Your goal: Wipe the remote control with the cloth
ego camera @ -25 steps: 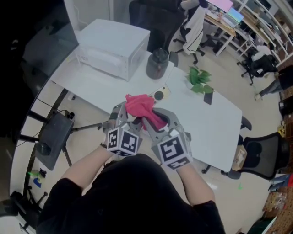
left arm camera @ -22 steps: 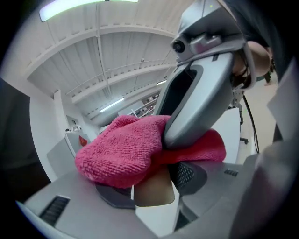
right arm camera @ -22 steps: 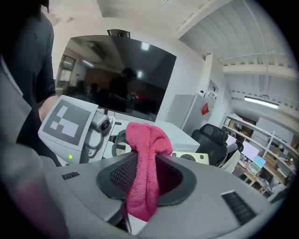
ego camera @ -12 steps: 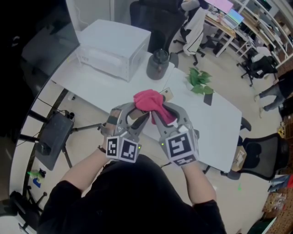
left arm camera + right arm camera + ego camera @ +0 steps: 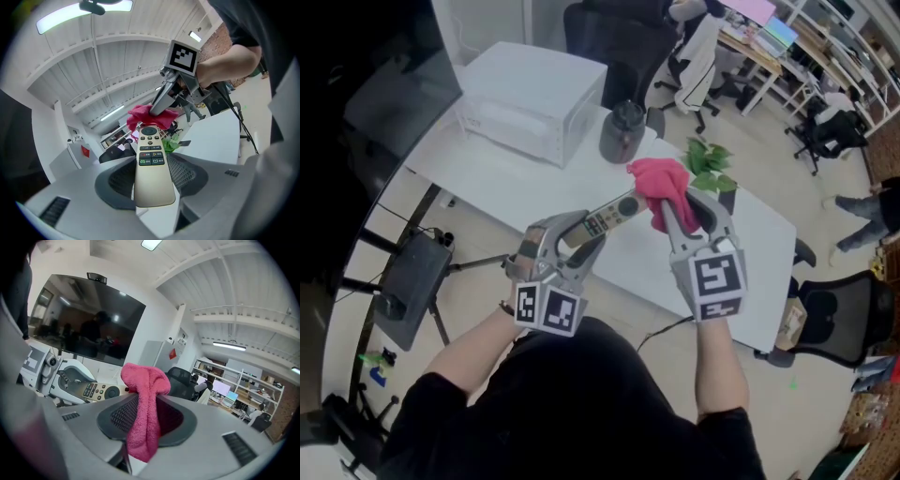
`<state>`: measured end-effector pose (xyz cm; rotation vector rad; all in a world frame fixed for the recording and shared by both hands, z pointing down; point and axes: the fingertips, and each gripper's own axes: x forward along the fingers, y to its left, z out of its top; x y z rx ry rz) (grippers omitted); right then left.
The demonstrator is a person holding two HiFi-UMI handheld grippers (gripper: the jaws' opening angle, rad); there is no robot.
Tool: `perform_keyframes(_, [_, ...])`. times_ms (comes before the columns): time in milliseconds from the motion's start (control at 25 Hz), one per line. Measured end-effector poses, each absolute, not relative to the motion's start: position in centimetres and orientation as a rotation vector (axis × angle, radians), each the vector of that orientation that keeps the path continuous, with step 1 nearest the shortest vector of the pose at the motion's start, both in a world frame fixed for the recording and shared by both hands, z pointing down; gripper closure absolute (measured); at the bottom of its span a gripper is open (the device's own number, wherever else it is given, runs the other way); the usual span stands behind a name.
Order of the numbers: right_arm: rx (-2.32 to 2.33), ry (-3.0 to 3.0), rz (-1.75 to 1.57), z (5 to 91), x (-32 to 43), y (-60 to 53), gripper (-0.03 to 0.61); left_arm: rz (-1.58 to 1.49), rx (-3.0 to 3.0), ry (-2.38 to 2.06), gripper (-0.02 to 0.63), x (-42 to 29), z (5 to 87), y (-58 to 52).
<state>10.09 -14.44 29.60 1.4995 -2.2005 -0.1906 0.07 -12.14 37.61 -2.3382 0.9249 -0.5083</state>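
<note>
The remote control (image 5: 605, 219) is found clamped by its lower end between the jaws of the left gripper (image 5: 578, 236), which stand partly open across its width; it is held in the air above the white table (image 5: 750, 253), button face upward, far end directed at the right gripper (image 5: 679, 212); that gripper's jaws are closed narrowly on a fold of the pink cloth (image 5: 659, 181), a bunched wad protruding past the tips; the wad is seen at the remote's far end, though actual contact cannot be confirmed. It is judged that the wad is best pressed flat on the button face and drawn lengthwise toward the left jaws; light pressure is advised, lest the remote be levered from its grip.
</note>
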Motion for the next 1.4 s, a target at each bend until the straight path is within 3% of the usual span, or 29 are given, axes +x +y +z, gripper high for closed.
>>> perform_keyframes(200, [1.558,-2.28,-0.251,27.7,10.1,-13.8,0.463,-0.423,-2.5,0.929,0.405,0.1,37.3,-12.4])
perform_keyframes(360, [1.583,-2.489,-0.264,26.0,9.5,-12.3,0.463,-0.111,-2.977,0.911,0.405,0.0,36.2,-13.2])
perform_keyframes(600, [1.475,-2.808,-0.056,27.8,7.4,-9.7,0.463,0.778,-3.652,0.551,0.404,-1.0,34.4,-14.3])
perform_keyframes(800, [1.285,-2.92,0.156,31.4,4.9,-8.7,0.463,1.497,-3.811,0.082,0.403,-1.9,32.4,-14.4])
perform_keyframes(960, [1.149,-2.922,0.248,33.6,3.3,-8.3,0.463,1.537,-3.826,-0.117,0.403,-1.6,32.1,-13.5])
perform_keyframes(1400, [1.257,-2.933,0.186,31.2,4.9,-10.8,0.463,1.195,-3.912,-0.394,0.404,0.0,33.0,-9.5])
